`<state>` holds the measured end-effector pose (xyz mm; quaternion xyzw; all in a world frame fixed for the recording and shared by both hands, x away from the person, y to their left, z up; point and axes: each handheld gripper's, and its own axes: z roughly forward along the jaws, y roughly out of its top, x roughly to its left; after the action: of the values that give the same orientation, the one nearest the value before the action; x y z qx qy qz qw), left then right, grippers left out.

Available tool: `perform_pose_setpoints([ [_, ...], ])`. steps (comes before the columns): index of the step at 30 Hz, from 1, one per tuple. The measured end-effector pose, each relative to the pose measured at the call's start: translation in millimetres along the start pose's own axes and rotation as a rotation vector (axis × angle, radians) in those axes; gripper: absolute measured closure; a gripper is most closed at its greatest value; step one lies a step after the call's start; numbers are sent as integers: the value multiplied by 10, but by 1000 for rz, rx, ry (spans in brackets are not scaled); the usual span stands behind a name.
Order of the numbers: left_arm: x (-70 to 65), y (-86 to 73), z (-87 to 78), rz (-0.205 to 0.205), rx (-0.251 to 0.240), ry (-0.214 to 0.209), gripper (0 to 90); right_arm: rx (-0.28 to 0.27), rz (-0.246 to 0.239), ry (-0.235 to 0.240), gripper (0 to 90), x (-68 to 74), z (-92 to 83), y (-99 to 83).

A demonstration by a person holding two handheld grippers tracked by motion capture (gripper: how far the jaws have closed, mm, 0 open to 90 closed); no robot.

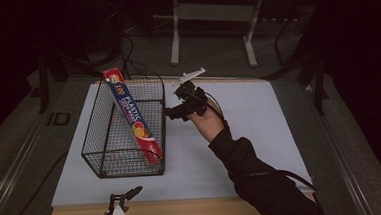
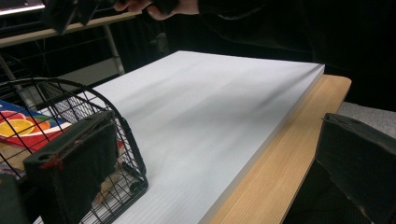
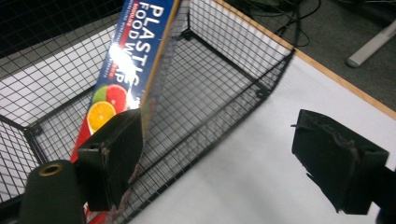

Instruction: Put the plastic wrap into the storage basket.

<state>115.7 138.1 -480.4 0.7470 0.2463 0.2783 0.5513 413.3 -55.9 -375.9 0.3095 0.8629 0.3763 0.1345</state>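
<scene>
Hovering centre frame with right gripper (image 1: pixel 171 112) jaws spread and empty beside the basket (image 1: pixel 98 167), leaving the box (image 1: pixel 131 113) leaning diagonally inside for support, while resting left gripper (image 1: pixel 126 195), released, at bottom edge.

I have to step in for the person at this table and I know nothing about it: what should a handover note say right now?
Right tongs: open, holding nothing, beside the wire basket's right wall.
Left tongs: open, empty, at the table's near edge.
Plastic food wrap box: inside the basket, leaning tilted, its top end sticking out above the far left rim.
Done: box is in the basket and let go.
Left: probably just draw the right hand clear; lay the box flat if that is wanted.
</scene>
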Motion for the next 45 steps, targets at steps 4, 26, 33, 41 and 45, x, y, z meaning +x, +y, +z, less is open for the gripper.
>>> perform_pose_setpoints([
  [4,-9,3,-3,7,-2,1,1,-3,-8,-8,165,-67,-97,-111],
  [26,-19,1,22,7,5,1,1,-34,54,10,164,-318,-476,-1031],
  [33,-20,-1,26,5,6,1,1,-42,46,0,164,-336,-579,-1290],
  [41,-20,-1,26,6,6,0,1,-34,67,-2,164,-360,-728,-1593],
  [45,-21,0,26,8,8,0,1,-20,82,-1,164,-357,-773,-1720],
])
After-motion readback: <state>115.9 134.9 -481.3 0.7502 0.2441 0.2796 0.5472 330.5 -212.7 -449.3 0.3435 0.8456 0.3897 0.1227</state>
